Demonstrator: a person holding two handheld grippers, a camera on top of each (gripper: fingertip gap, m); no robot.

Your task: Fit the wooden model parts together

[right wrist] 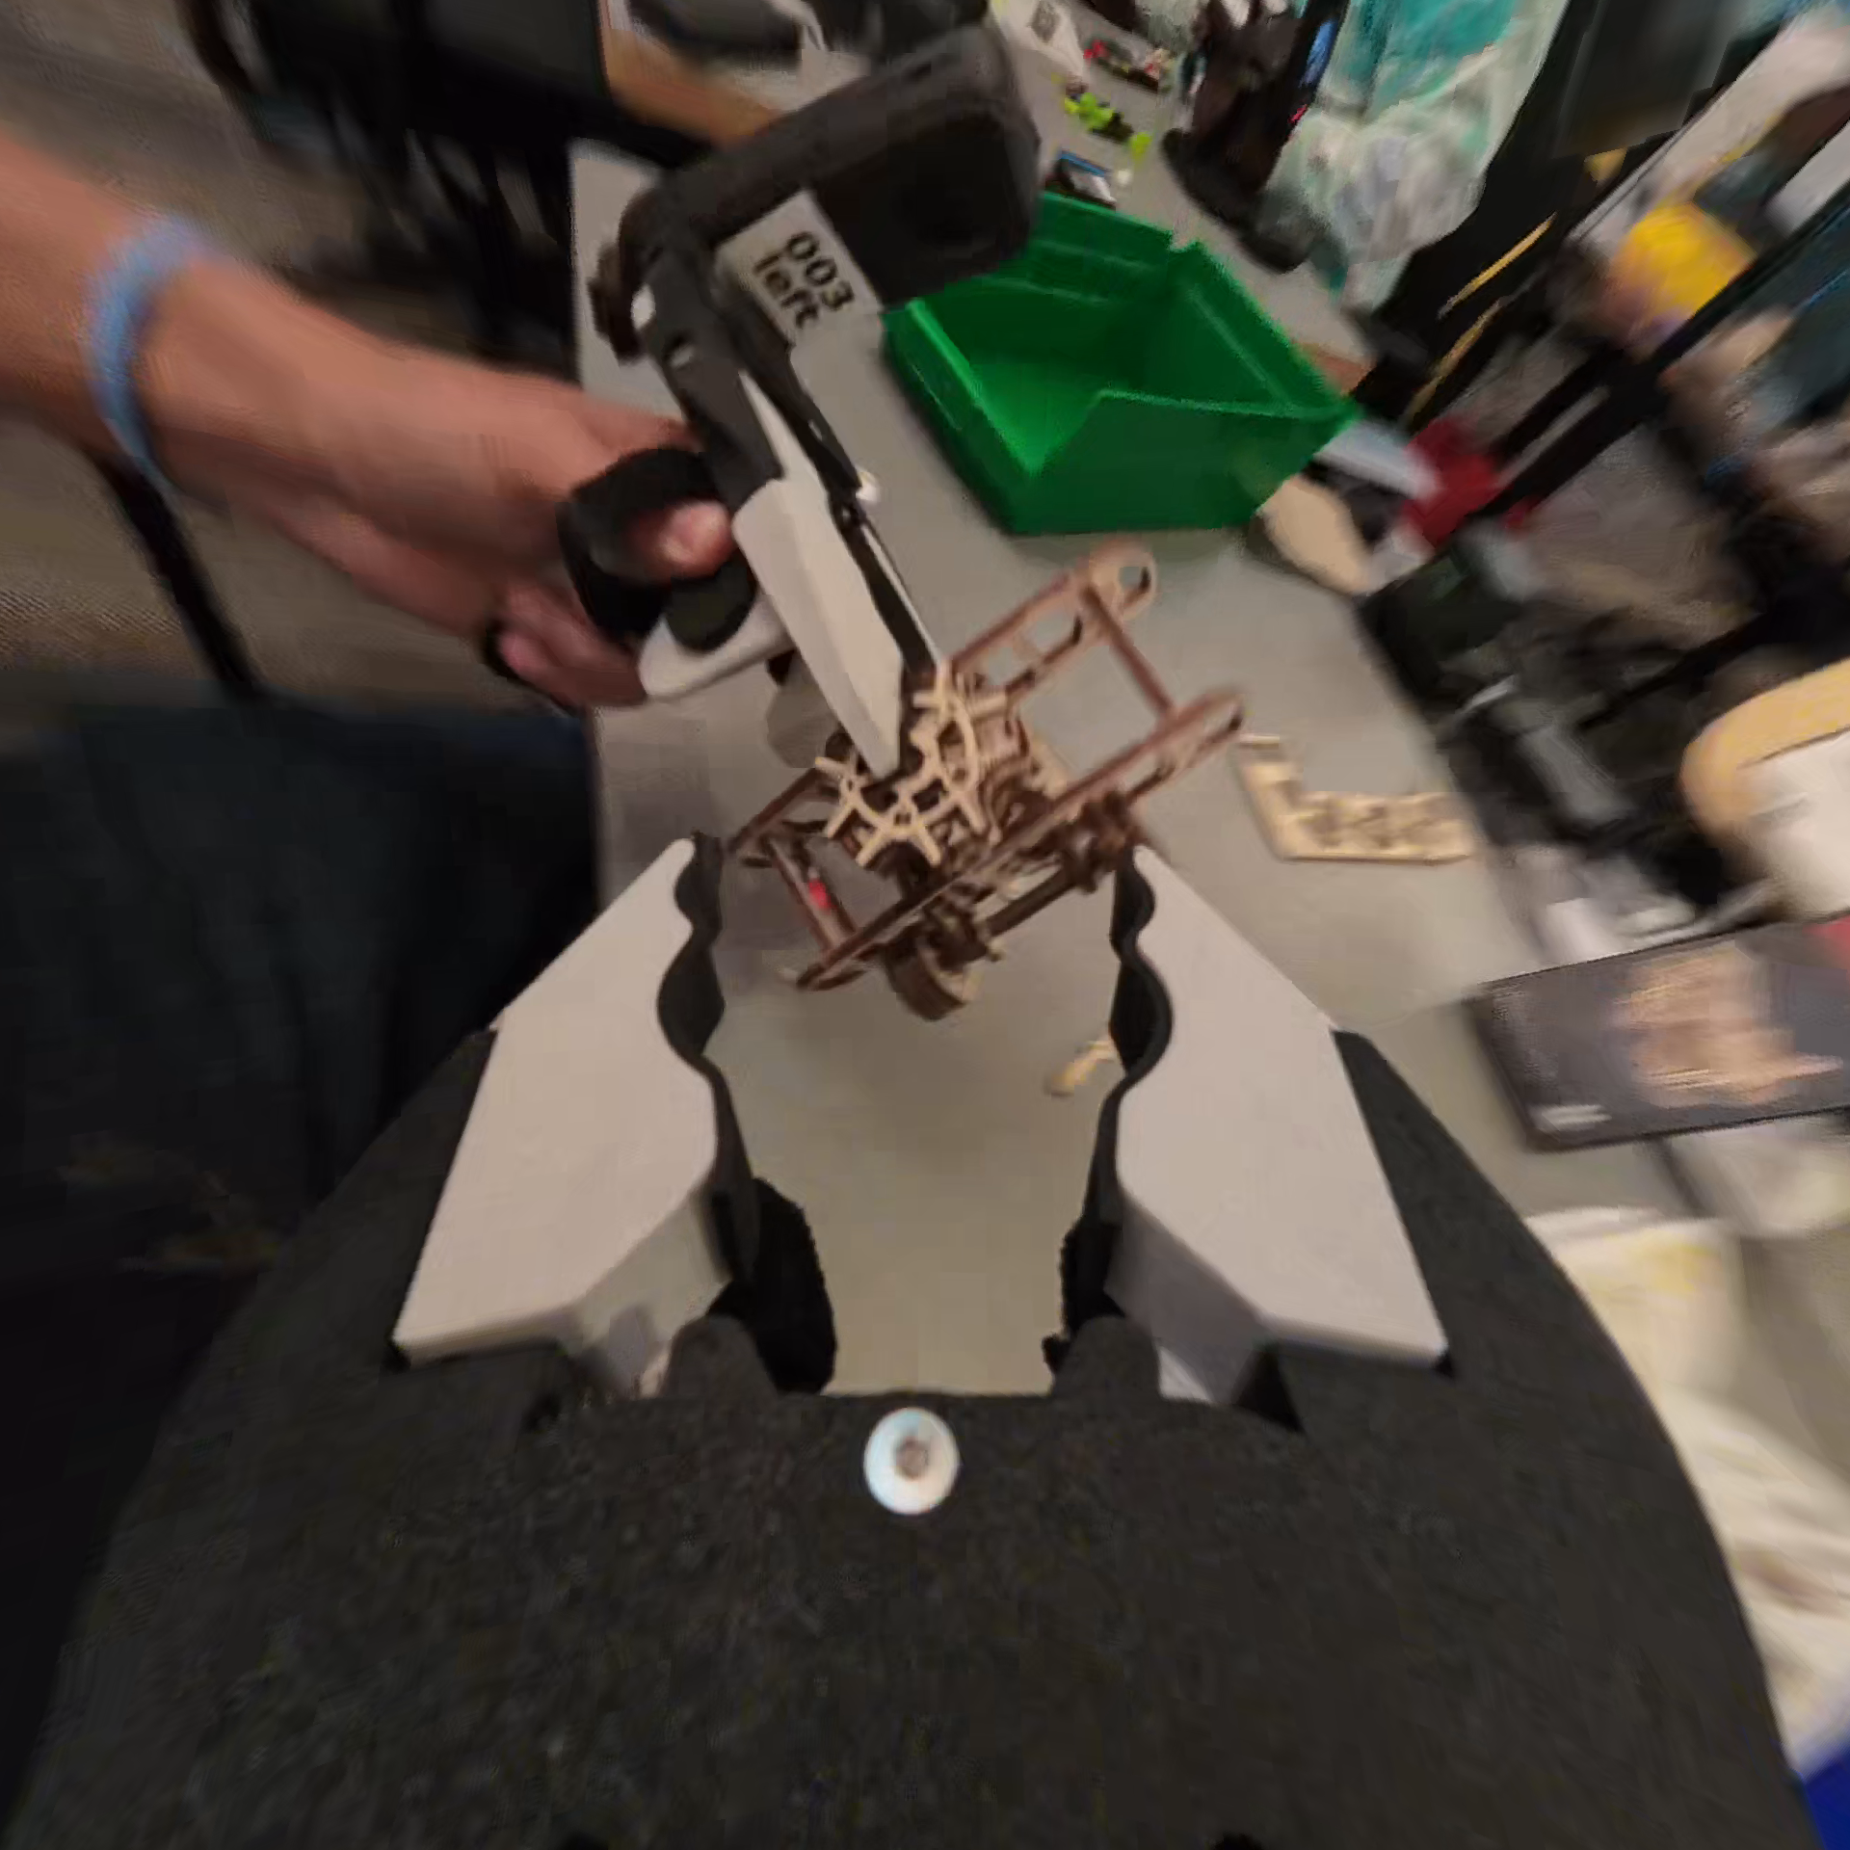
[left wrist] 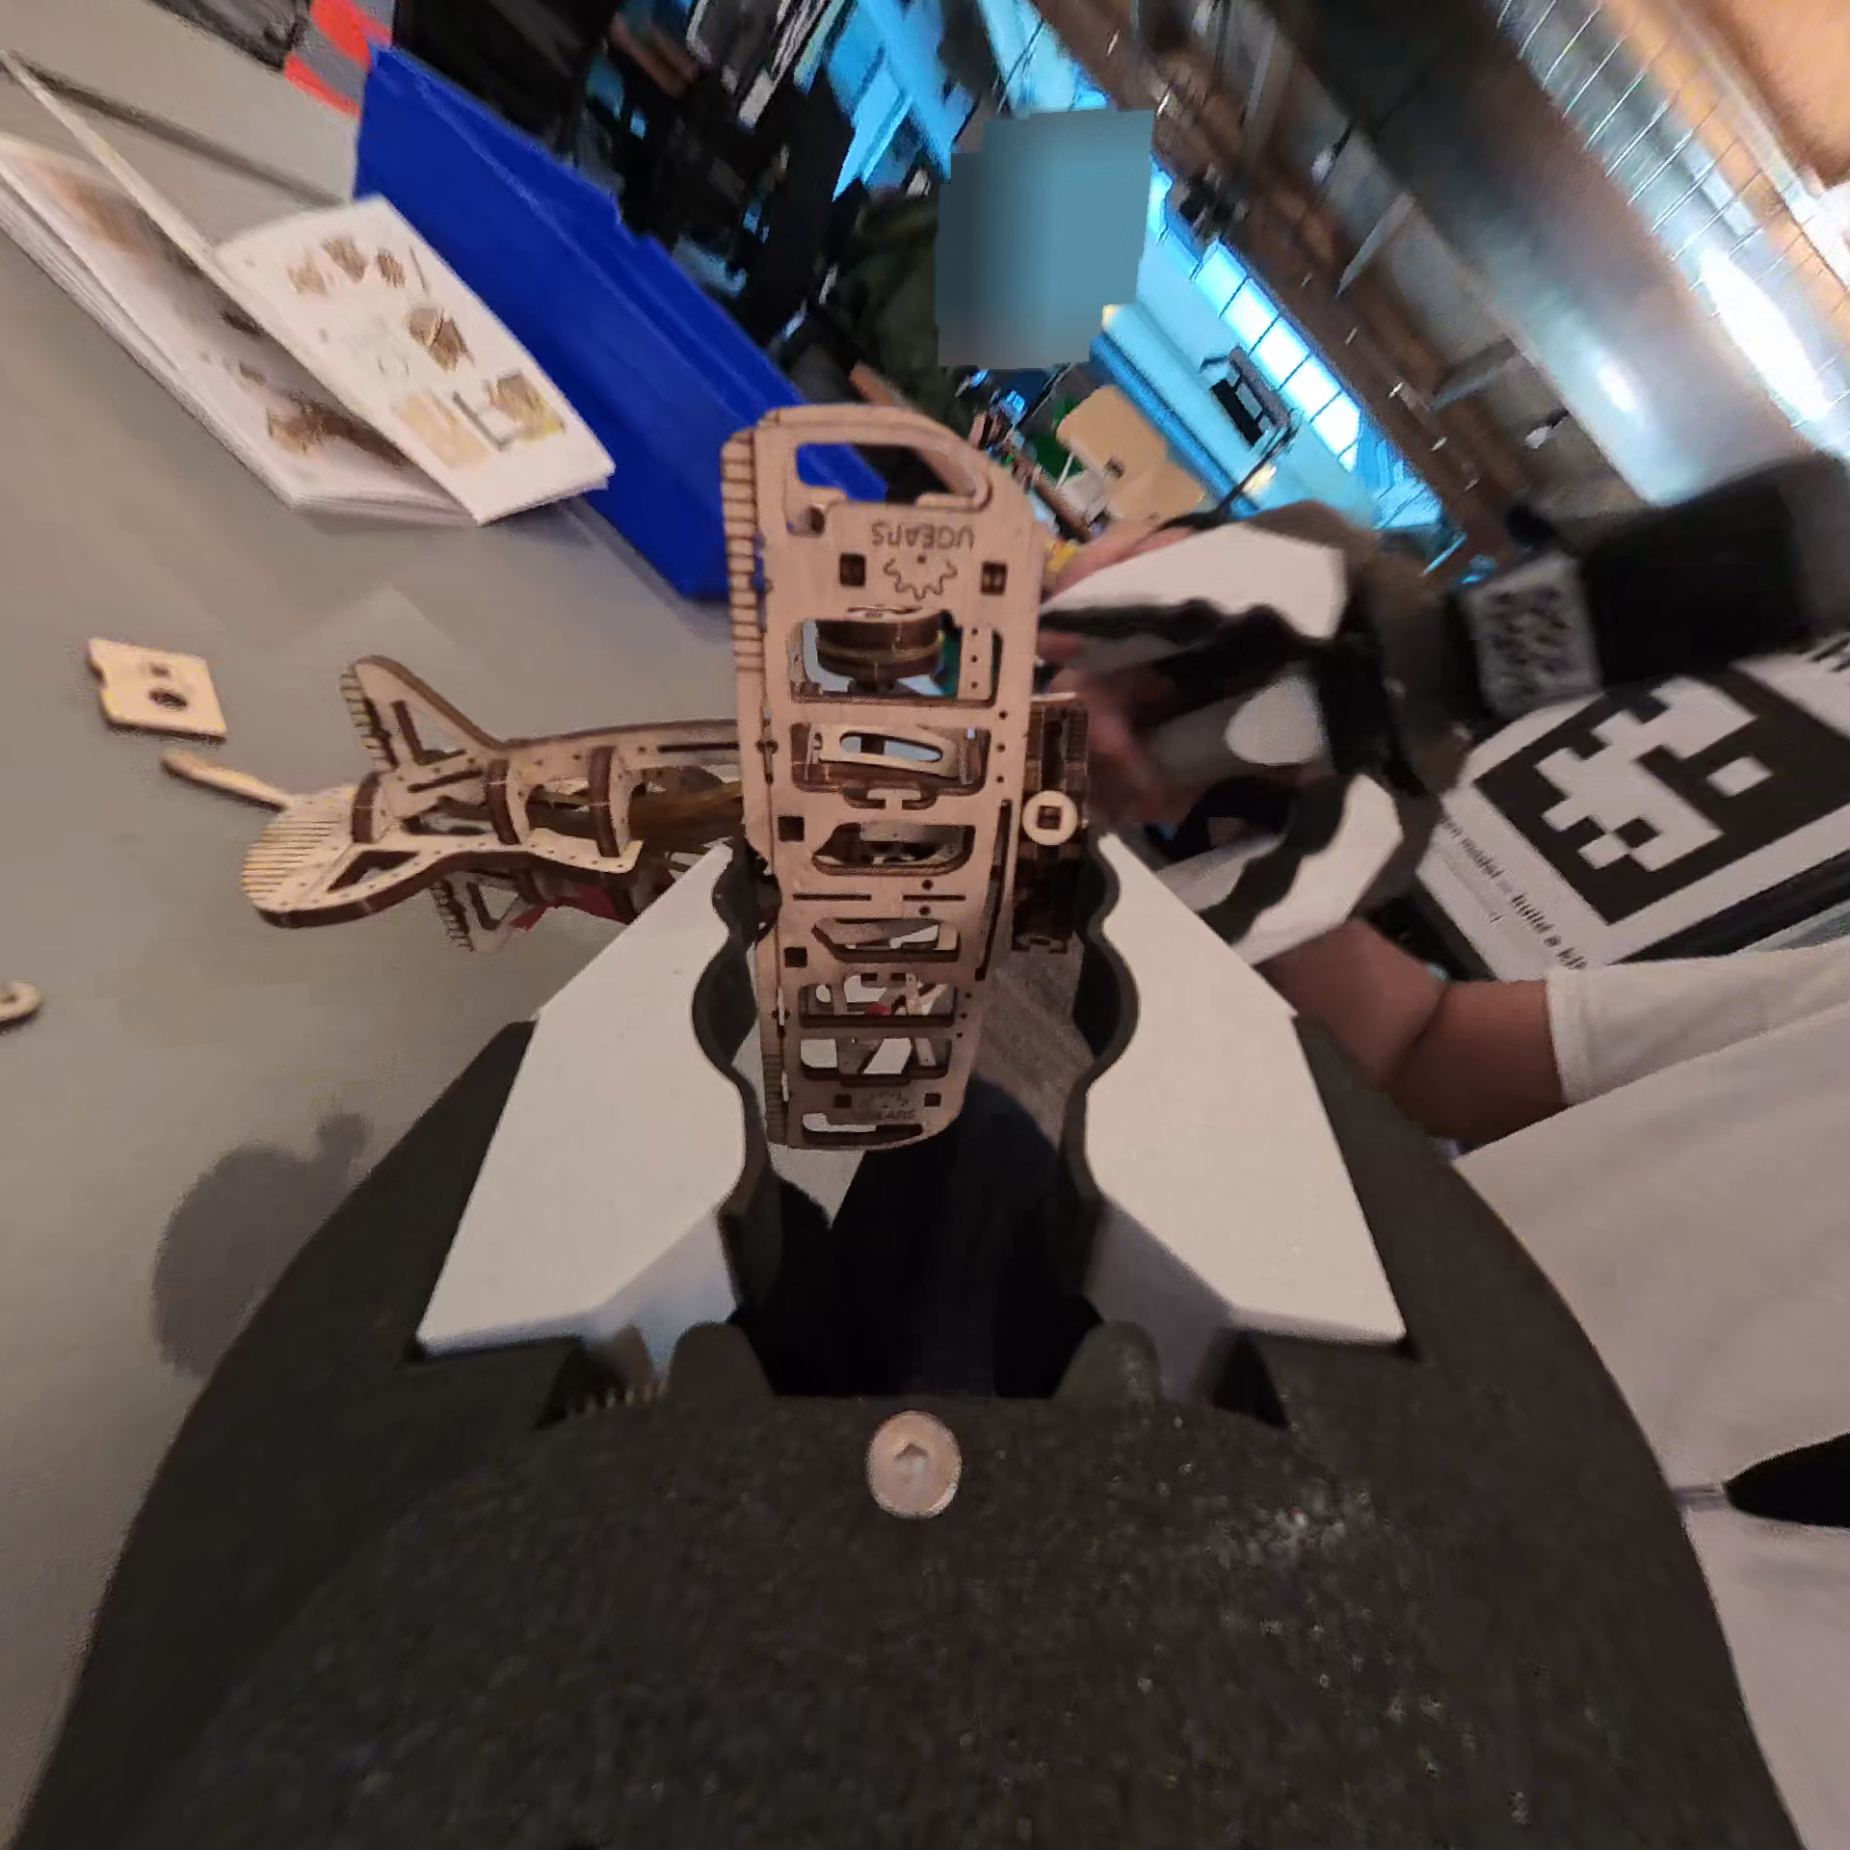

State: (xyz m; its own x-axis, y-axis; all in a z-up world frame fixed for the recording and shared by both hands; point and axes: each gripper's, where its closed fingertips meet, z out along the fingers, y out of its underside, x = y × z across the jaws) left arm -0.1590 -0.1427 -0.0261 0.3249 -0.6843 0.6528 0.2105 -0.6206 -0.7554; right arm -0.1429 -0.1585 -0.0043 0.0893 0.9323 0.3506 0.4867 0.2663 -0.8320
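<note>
At frame centre of the left wrist view, wooden model (left wrist: 881, 801) clamped in left gripper (left wrist: 906, 891) above the bench (left wrist: 300, 1051); right gripper (right wrist: 911, 871) wide open, empty, nearing it; next, probably steadying for fitting.

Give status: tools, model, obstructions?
Left tool shut on wooden plane model, held above the table. Right tool open, empty, close beside model. Nothing blocking.
</note>
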